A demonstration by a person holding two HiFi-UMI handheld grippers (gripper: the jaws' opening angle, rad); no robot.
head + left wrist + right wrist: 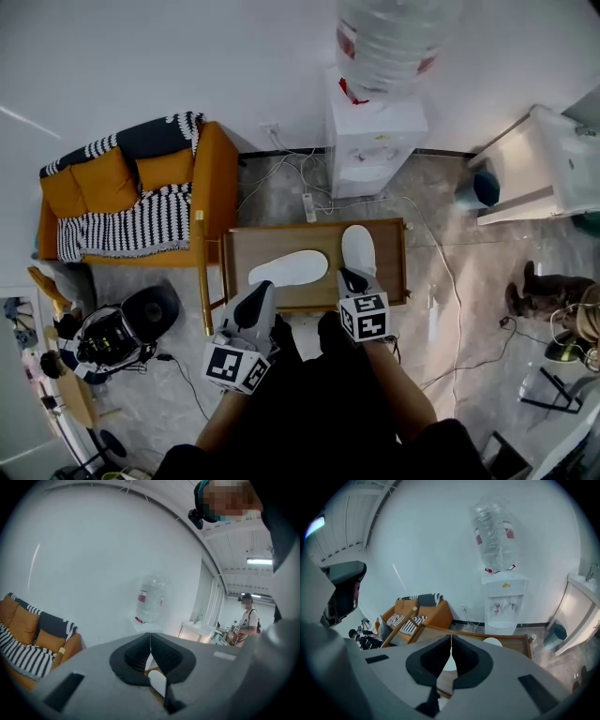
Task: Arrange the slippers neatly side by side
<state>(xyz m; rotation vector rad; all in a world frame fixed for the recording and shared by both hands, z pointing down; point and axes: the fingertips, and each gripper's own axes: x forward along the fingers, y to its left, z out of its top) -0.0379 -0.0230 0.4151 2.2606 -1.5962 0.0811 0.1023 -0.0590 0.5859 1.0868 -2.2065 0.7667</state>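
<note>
One slipper (358, 248) ahead of right tool (350, 276)

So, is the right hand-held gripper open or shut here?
Shut. In the right gripper view, the jaws of the right hand-held gripper meet at their tips, with nothing between them.

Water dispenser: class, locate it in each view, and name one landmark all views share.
Head view: water dispenser, top centre.
Left gripper view: water dispenser, centre.
Right gripper view: water dispenser, upper right.
Shared landmark: orange sofa, left of it throughout.
</note>
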